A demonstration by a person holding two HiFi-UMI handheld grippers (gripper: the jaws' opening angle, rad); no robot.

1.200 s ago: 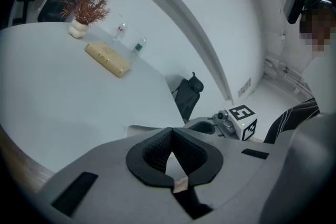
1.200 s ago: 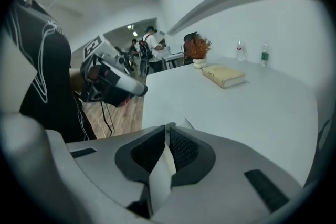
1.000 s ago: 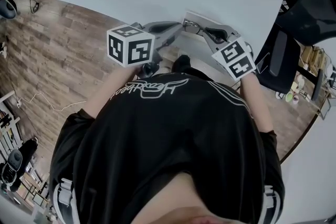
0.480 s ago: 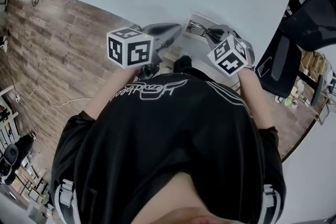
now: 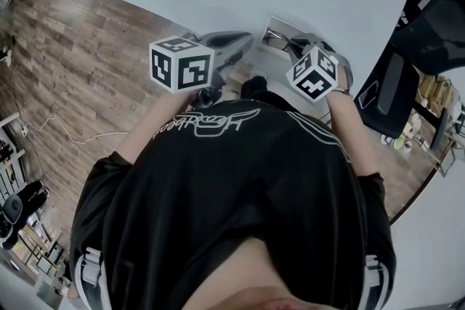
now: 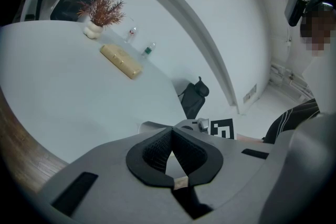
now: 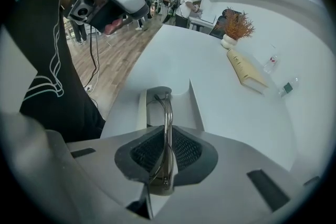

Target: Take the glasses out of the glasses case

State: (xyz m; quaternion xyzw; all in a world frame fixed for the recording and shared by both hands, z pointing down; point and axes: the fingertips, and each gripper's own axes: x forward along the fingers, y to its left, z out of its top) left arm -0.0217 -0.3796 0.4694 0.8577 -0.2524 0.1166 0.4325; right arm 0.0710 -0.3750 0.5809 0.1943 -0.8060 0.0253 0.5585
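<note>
Glasses (image 7: 168,110) with a thin metal frame are pinched edge-on in the right tool (image 7: 166,132). Their far end reaches over the open glasses case (image 7: 195,110) at the near edge of the tabletop (image 7: 220,65), and in the head view the case lies at about 11 o'clock from that tool's marker cube (image 5: 314,74). They look light, springy and easily bent or scratched, so a gentle hold on the frame close to a hinge seems safest. Left tool (image 6: 171,131), at about 9 o'clock of the case, has its jaws together on nothing.
</note>
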